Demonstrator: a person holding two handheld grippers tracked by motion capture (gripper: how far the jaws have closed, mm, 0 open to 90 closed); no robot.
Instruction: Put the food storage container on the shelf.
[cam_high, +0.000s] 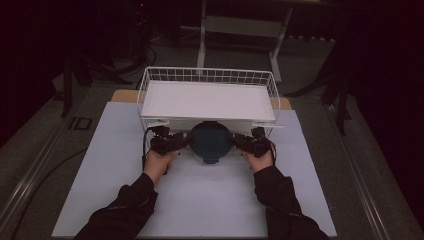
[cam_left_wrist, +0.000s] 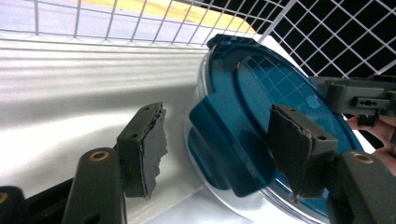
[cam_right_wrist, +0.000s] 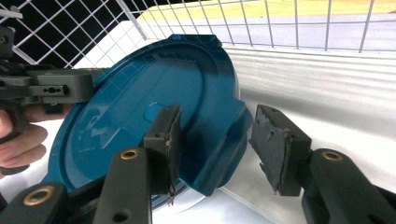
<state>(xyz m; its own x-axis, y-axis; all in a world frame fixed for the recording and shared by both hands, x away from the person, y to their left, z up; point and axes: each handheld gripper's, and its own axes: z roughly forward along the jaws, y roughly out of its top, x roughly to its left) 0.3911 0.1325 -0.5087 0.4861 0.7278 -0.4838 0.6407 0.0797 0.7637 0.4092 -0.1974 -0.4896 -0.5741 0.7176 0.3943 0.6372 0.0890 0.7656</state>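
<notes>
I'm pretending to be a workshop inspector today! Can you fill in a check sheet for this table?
Surface: pale mat on a table; a wooden edge shows behind it.
Job's things: round container with a blue lid, tilted against the front of the white wire basket; a white tray lies in the basket.
Clutter: nothing seen.
Grippers: left gripper open, jaws either side of a lid clip, pads off it. Right gripper open, likewise at the opposite clip.
Cables: a black one trails from the left gripper; another lies on the floor at left.
Surroundings: dark room, grey floor, a white frame behind.
</notes>
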